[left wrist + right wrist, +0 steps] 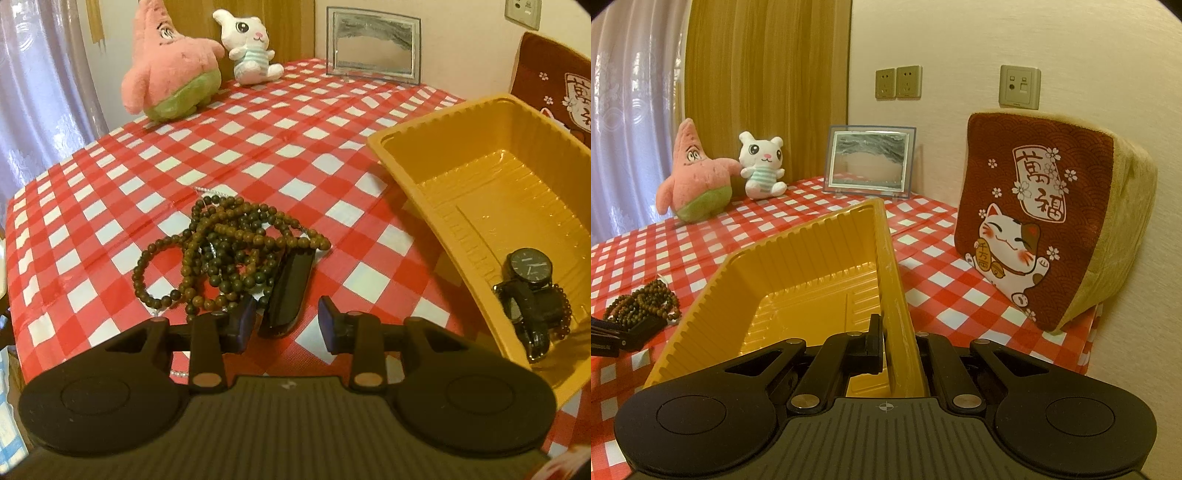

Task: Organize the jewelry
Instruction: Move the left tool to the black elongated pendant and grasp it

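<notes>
A tangled pile of brown wooden bead strands point(229, 243) lies on the red checked tablecloth point(258, 147). A glossy black oblong piece point(286, 284) rests against the pile's near side. My left gripper point(286, 321) is open and low over the cloth, with the black piece between its fingers and neither pad pressing on it. The yellow plastic tray point(406, 173) to the right holds a black wristwatch point(530, 266) and a dark bead bracelet point(563, 314). My right gripper point(897, 339) is shut on the tray's right wall point(894, 280). The beads point(642, 302) show at the left.
A pink star plush point(170, 70), a white rabbit plush point(247, 48) and a framed sand picture point(373, 46) stand at the table's far edge. A red lucky-cat cushion point(1045, 221) leans on the wall to the right. A thin silver chain point(210, 190) peeks out behind the beads.
</notes>
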The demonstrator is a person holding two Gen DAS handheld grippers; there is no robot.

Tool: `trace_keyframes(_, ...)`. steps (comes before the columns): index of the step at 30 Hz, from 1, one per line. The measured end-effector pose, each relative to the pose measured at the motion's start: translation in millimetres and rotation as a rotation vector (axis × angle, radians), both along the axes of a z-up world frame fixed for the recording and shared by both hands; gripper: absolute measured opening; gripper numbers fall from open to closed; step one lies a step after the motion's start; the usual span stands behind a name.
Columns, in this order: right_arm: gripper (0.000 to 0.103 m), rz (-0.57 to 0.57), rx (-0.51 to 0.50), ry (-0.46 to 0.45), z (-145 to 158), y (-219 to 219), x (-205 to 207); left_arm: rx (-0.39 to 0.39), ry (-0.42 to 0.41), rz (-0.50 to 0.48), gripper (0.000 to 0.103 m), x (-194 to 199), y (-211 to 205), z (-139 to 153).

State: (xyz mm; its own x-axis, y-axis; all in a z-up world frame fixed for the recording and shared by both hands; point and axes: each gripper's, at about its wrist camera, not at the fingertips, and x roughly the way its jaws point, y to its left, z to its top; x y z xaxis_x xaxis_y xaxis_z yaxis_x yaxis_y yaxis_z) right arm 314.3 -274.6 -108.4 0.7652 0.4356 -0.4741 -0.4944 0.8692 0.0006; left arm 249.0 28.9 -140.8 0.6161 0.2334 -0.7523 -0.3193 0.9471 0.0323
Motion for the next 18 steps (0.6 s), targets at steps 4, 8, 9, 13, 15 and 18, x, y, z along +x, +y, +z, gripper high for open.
trace_keyframes(4,0.005,0.0,0.0,0.0,0.1,-0.6,0.6,-0.013,0.019,0.002,0.021,-0.3,0.9,-4.0)
trace_keyframes(8,0.005,0.0,0.001,0.001,0.1,-0.2,-0.4,-0.028,0.012,-0.002,0.019,-9.3,-0.3,-3.3)
trace_keyframes(9,0.005,0.0,0.001,0.001,0.2,-0.6,0.6,-0.03,0.011,-0.001,0.019,-12.2,-0.9,-2.9)
trace_keyframes(13,0.005,0.0,0.001,0.001,0.4,-0.6,0.8,-0.054,0.017,0.009,0.019,-28.1,-3.8,-2.3)
trace_keyframes(15,0.005,0.001,0.002,0.002,0.3,-0.2,0.0,-0.056,0.02,0.007,0.019,-37.3,-6.3,-1.5)
trace_keyframes(18,0.005,0.0,0.001,0.001,0.5,-0.6,0.8,-0.076,0.029,0.015,0.018,-50.0,-7.5,0.9)
